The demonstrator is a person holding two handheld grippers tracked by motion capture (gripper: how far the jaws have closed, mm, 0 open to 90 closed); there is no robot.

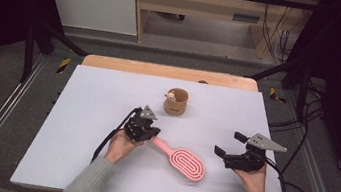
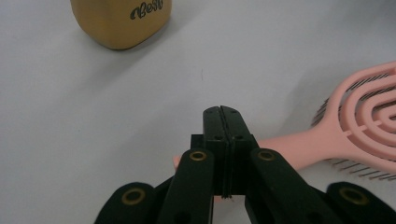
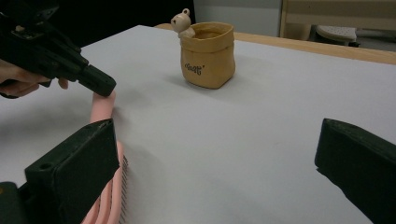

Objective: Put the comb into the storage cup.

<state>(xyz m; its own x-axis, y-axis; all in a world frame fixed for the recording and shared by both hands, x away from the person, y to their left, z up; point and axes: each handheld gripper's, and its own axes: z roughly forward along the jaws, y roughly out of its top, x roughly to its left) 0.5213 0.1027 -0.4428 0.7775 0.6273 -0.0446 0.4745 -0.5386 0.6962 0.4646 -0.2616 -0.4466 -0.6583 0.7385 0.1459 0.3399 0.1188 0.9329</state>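
A pink hairbrush [image 1: 188, 163] lies flat on the white table [image 1: 93, 95], its handle pointing left. My left gripper [image 1: 154, 134] is shut, jaws pressed together with nothing between them, right over the end of the handle. In the left gripper view the shut jaws of the left gripper [image 2: 222, 112] cross above the handle of the hairbrush [image 2: 299, 144]. My right gripper [image 1: 230, 144] stands open just right of the brush head, empty. In the right gripper view the right gripper [image 3: 215, 133] gapes wide, with the hairbrush [image 3: 103, 106] at its left jaw and the left gripper [image 3: 99, 84] beyond.
A tan pouch-shaped cup [image 1: 176, 102] with a small bear figure [image 3: 182, 23] on its rim stands behind the brush, mid-table. Its lower part is the tan cup [image 2: 121, 23] at the top of the left gripper view. Cables trail from both grippers toward the front edge.
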